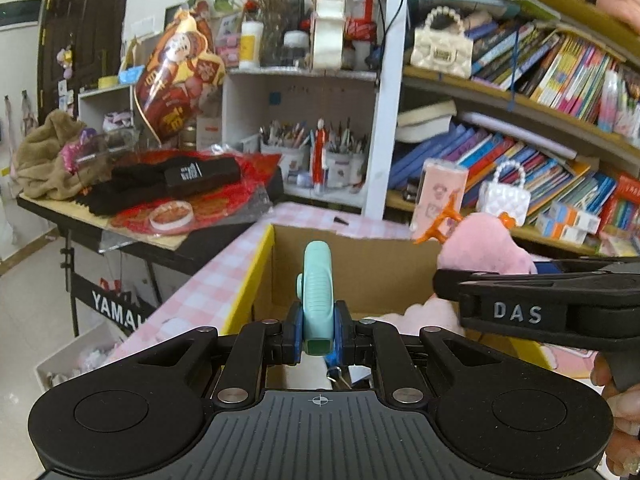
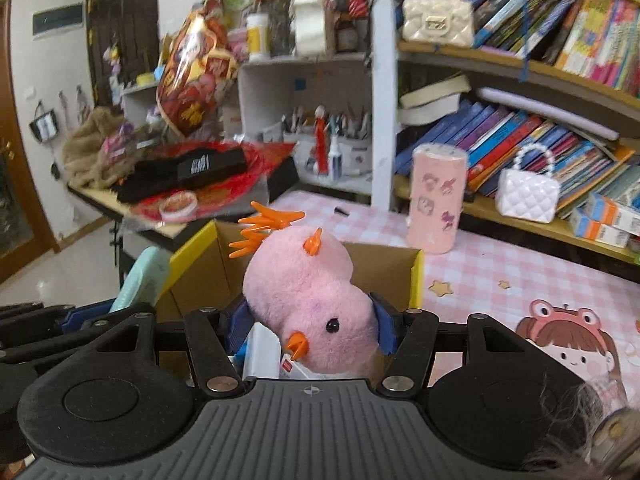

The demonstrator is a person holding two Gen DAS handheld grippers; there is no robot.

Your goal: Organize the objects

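My left gripper (image 1: 317, 334) is shut on a mint-green plastic handle-shaped object (image 1: 317, 296), held upright above the open cardboard box (image 1: 360, 276) with a yellow rim. My right gripper (image 2: 310, 330) is shut on a pink plush chick (image 2: 308, 300) with orange feet and beak, held upside down over the same box (image 2: 200, 276). In the left wrist view the chick (image 1: 484, 244) and the right gripper's black body (image 1: 540, 300) sit to the right. In the right wrist view the mint object (image 2: 140, 280) shows at the left. White and pink items lie inside the box.
The box stands on a pink checked tablecloth (image 2: 500, 264). A pink cylindrical container (image 2: 438, 200) and a white quilted purse (image 2: 528, 194) stand behind it by bookshelves. A cluttered side table (image 1: 132, 200) with black and red items is at the left.
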